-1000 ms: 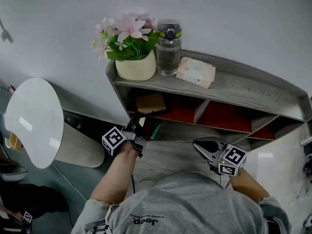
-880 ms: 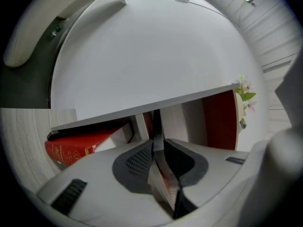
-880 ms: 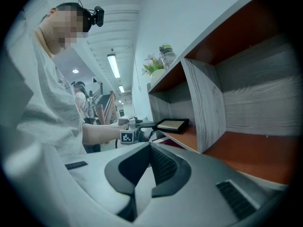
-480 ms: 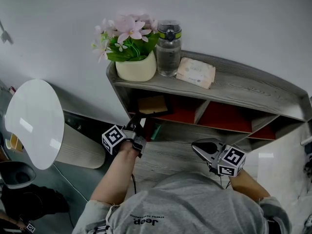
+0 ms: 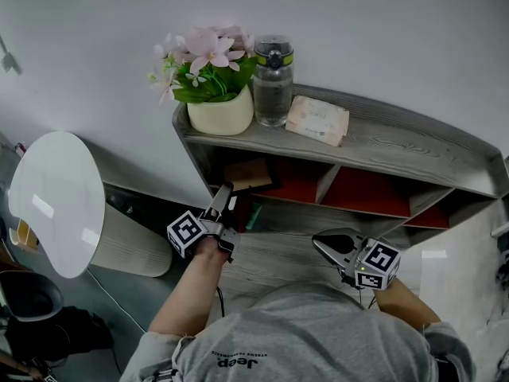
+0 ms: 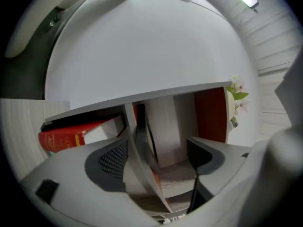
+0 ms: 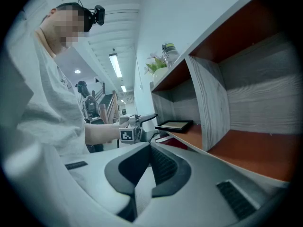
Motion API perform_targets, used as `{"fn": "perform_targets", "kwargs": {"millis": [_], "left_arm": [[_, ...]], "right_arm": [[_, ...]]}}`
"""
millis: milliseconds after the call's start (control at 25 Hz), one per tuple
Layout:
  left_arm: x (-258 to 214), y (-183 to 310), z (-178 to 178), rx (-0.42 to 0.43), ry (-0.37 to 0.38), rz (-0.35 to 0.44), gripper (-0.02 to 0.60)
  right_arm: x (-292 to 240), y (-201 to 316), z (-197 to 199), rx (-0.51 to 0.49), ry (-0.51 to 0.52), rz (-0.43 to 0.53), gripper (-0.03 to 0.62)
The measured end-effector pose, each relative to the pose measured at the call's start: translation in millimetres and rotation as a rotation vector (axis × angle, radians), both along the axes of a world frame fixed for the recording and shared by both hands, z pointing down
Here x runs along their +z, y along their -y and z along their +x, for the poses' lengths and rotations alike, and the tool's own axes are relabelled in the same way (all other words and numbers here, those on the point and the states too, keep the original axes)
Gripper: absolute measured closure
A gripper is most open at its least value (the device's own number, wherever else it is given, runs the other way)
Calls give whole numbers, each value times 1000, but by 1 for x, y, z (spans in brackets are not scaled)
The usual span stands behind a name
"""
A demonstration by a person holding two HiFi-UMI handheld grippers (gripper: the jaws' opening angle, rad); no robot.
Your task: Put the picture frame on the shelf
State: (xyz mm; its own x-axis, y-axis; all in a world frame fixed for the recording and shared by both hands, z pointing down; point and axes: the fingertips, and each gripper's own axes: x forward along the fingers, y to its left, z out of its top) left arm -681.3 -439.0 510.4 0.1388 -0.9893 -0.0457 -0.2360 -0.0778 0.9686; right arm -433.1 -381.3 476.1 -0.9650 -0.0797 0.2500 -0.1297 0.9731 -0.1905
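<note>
The dark-rimmed picture frame [image 5: 247,173] lies flat on the red floor of the shelf unit's [image 5: 398,146] left compartment; the right gripper view shows the frame [image 7: 174,125] resting there too. My left gripper [image 5: 226,202] sits at the compartment's mouth. Its jaws have just been opening and now stand wide. In the left gripper view the frame's [image 6: 142,138] thin edge runs between the pads of the left gripper [image 6: 158,152] without being pressed. My right gripper [image 5: 331,239] hovers lower to the right, and in its own view the right gripper [image 7: 150,148] is shut on nothing.
On the shelf top stand a flower pot [image 5: 220,110], a water bottle [image 5: 274,78] and a tissue pack [image 5: 317,119]. A red book [image 6: 71,135] lies on the level below the frame. A white round table [image 5: 52,201] is at the left.
The left jaws have opened off the picture frame, which stays lying in the compartment. The right gripper has not moved.
</note>
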Motion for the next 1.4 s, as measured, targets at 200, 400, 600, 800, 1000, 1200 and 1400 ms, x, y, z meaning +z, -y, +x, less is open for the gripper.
{"fn": "perform_targets", "kwargs": {"millis": [200, 400, 600, 800, 1000, 1200, 1400], "left_arm": [[10, -7, 8, 19, -1, -73, 137], [6, -26, 24, 48, -40, -53, 135], [2, -52, 33, 58, -39, 0, 141], [-21, -69, 55, 95, -15, 141, 205], [-49, -78, 98, 155, 53, 270, 274], [-76, -84, 157, 187, 144, 359, 339], [-99, -90, 231, 201, 257, 436, 421]], "right_arm": [[-1, 0, 1, 0, 3, -6, 585], [-5, 0, 4, 5, 15, -11, 585], [-7, 6, 16, 22, 32, -19, 585], [-14, 13, 33, 29, 64, -28, 585], [-24, 18, 60, 25, 97, -22, 585], [-37, 21, 105, 14, 123, 4, 585], [-48, 25, 167, 4, 137, 37, 585]]}}
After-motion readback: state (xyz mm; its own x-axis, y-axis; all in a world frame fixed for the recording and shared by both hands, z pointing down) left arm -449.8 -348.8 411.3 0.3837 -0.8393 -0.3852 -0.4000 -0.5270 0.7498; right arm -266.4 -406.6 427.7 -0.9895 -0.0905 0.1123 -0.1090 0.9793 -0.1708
